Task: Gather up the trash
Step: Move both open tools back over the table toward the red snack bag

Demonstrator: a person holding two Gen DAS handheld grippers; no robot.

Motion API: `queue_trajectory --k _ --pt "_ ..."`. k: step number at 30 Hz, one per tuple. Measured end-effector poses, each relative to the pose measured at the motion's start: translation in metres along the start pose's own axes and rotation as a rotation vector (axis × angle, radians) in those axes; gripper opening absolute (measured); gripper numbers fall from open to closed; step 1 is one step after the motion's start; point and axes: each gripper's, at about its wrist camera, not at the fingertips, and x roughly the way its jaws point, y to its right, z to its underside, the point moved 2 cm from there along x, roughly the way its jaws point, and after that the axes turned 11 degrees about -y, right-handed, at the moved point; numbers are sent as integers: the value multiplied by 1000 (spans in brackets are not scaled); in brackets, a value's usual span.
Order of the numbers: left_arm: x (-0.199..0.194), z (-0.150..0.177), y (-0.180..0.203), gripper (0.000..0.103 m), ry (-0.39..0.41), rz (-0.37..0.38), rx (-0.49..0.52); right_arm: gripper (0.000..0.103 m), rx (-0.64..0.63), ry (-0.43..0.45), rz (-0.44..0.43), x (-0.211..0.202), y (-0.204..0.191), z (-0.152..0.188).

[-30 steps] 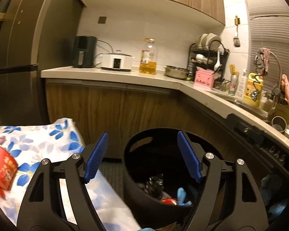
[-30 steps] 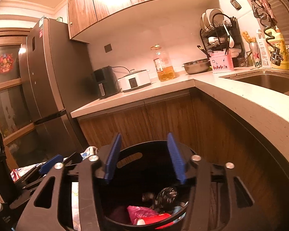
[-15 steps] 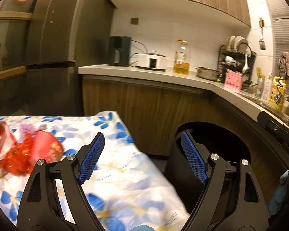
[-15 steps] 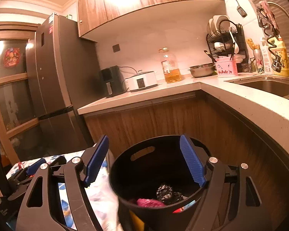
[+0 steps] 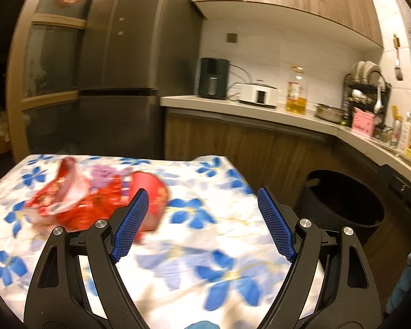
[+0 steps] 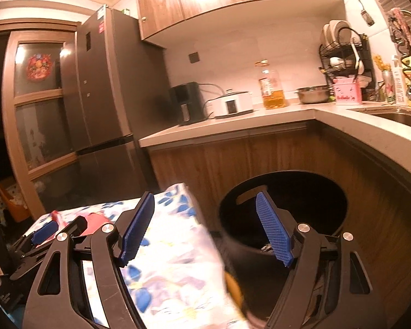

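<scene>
Red crumpled wrappers (image 5: 76,200) lie on a table with a white, blue-flowered cloth (image 5: 205,235), with a small purple scrap (image 5: 102,171) behind them. My left gripper (image 5: 202,219) is open and empty above the cloth, just right of the wrappers. A black trash bin (image 6: 285,205) stands on the floor right of the table; it also shows in the left wrist view (image 5: 342,203). My right gripper (image 6: 205,224) is open and empty, over the gap between table edge and bin. The left gripper (image 6: 45,231) shows at the right wrist view's lower left.
A wood-fronted L-shaped counter (image 6: 233,128) runs behind the bin, carrying a cooker, an oil bottle, a dish rack and a sink. A tall grey fridge (image 5: 128,68) stands behind the table. A glass-door cabinet (image 6: 38,104) is at the far left.
Both grippers have swung left, away from the bin and over the table. The red wrappers have come nearer the left gripper. The right gripper's jaws have opened wider.
</scene>
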Motion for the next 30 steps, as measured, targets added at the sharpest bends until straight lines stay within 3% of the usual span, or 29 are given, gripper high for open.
queue_trajectory --k 14,23,30 --pt "-5 16 -129 80 -11 -256 -127 75 -44 -56 -111 26 -73 22" --pt "-4 22 -173 80 -37 -318 -137 75 -72 -95 -167 44 -113 33" --pt "3 24 -198 80 -77 -288 -155 75 -96 -110 -197 53 -137 37"
